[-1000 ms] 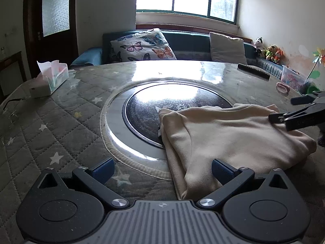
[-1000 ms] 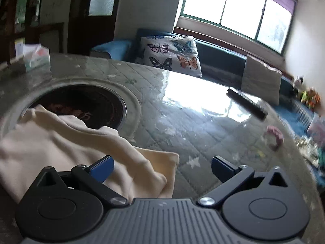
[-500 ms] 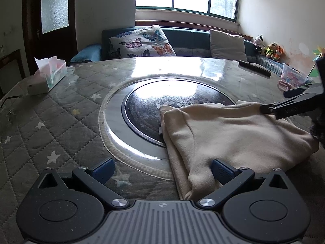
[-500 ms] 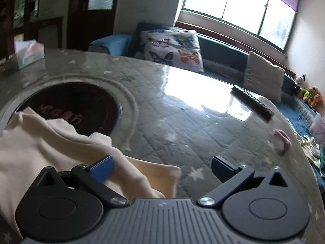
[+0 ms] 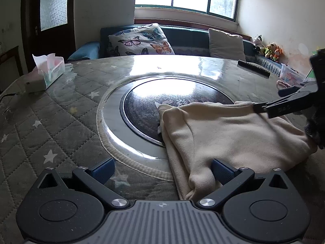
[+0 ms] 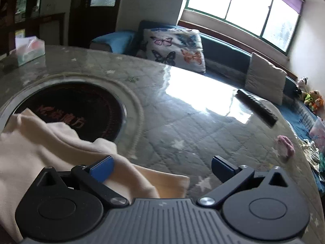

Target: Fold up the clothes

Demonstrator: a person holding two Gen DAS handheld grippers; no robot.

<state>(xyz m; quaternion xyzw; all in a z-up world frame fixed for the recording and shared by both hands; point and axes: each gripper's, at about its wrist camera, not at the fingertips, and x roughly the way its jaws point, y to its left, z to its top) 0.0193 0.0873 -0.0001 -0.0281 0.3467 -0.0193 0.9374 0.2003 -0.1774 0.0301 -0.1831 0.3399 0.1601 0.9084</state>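
A cream garment (image 5: pixel 229 136) lies folded in a bundle on the round table, half over the dark centre disc (image 5: pixel 154 103). My left gripper (image 5: pixel 162 171) is open at the garment's near edge, its right finger (image 5: pixel 221 168) against the cloth and its left finger over bare table. In the right wrist view the same cream garment (image 6: pixel 46 148) lies at the lower left. My right gripper (image 6: pixel 162 166) is open above its right corner, the left finger (image 6: pixel 102 167) over the cloth. That right gripper (image 5: pixel 282 104) also shows in the left wrist view, over the garment's far right side.
The quilted table cover (image 5: pixel 56 126) carries a tissue box (image 5: pixel 47 72) at the far left, a black remote (image 6: pixel 257 106) at the far right and a pink item (image 6: pixel 286 144) near the right edge. A sofa with a butterfly cushion (image 5: pixel 141 40) stands behind the table.
My right gripper has lifted and drawn back a little, its view tilting. The left gripper has eased slightly closer to the garment's near edge. The garment lies as before.
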